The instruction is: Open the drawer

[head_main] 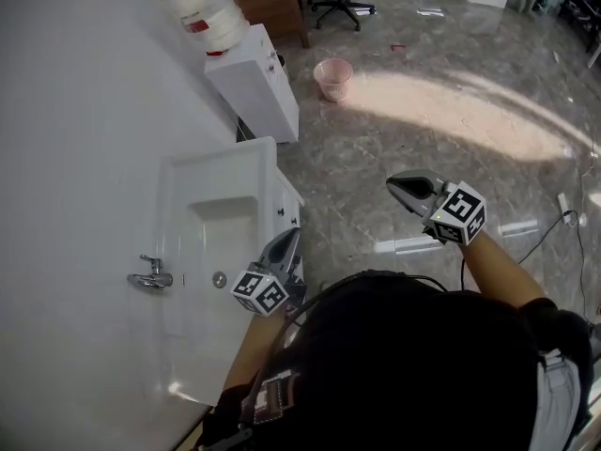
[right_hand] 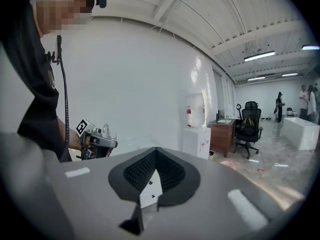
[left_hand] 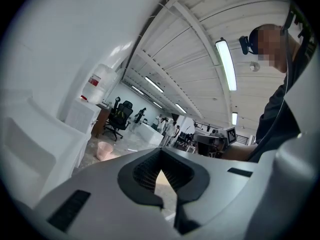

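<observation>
Viewed steeply from above: white rectangular sink cabinet (head_main: 225,158) set flush against a white wall, with a chrome tap (head_main: 150,276) at the wall-side edge of its top.

Task's thing on the opposite, floor-side face: narrow white drawer front (head_main: 286,216) with two small dark knobs, just under the front edge of the top, toward the far front corner. Lying flush with the cabinet face, so judged not yet opened. Panel seams not readable from this angle.

Left grey two-jaw gripper (head_main: 293,235) just beside that front edge, a little nearer than the knobs and roughly level. Jaws pressed together, nothing between them. No contact with the front as far as can be told. Probably carried closed for the approach; would need parting before any hold on a knob.

Right grey two-jaw gripper (head_main: 396,186) well apart, out over the grey marbled floor (head_main: 357,205). Likewise closed and empty. Turned toward the cabinet: white front and dark knobs visible through the slot behind its tips in the right gripper view. Likely standing off to leave the drawer's path free, or waiting as second hand.

Overall judgement: approach stage, pull not begun.
</observation>
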Demonstrator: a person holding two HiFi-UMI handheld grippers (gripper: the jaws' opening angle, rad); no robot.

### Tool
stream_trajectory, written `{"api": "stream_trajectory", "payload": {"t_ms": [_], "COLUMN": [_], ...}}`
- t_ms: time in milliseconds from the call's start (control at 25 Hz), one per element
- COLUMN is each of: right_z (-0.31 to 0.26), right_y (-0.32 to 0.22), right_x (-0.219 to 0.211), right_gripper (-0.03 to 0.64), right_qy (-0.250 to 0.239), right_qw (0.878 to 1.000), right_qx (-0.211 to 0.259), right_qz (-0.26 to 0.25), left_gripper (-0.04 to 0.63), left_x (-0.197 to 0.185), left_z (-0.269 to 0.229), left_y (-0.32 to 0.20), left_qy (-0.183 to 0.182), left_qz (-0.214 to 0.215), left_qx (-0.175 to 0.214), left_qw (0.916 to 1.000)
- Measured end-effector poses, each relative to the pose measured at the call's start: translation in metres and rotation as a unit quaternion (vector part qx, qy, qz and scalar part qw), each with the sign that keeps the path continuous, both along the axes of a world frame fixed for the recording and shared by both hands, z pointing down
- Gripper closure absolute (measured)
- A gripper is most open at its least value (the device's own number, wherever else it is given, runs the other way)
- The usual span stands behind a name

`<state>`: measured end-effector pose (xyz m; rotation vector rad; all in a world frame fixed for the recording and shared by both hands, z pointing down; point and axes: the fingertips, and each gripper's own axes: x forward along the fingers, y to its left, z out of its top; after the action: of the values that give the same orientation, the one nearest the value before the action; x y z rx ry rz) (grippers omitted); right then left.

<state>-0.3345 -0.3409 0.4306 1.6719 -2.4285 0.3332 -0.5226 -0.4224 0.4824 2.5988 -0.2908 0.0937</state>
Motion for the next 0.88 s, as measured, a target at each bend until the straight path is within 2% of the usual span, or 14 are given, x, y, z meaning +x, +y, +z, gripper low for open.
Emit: {"api": "stream_trajectory", "payload": {"t_ms": [120,280,520,720,880], "right_z": [-0.007,-0.006,0.01,0.02,0.04], "right_y": [-0.024,-0.046,-0.072,-0.067,-0.063], "right_x": [-0.01,-0.035,-0.045,-0.026,-0.001], "right_gripper": [0.618,0.618,0.618,0.618,0.618], "right_qy": [0.01,0.039,0.021,0.01,0.005], "right_qw": [1.0,0.999,0.999,0.999,1.0], "right_qx": [-0.001,-0.02,-0.023,-0.024,-0.027], "right_qz": [0.02,0.022,0.042,0.033,-0.003], "left_gripper": [0.594,0.594,0.594,0.594,0.594], "left_x": [-0.002,-0.003,0.0,0.017,0.034], "left_z": [0.009,0.024,0.05,0.076,0.105], "left_y": [-0.018,-0.031,-0.046,-0.045,-0.047], "left_qy": [0.001,-0.004,-0.005,-0.026,-0.037], "left_qz": [0.028,0.068,0.096,0.072,0.012], "left_qx": [-0.013,-0.033,-0.051,-0.077,-0.106], "left_qw": [0.9995,0.9971,0.9941,0.9941,0.9936]}}
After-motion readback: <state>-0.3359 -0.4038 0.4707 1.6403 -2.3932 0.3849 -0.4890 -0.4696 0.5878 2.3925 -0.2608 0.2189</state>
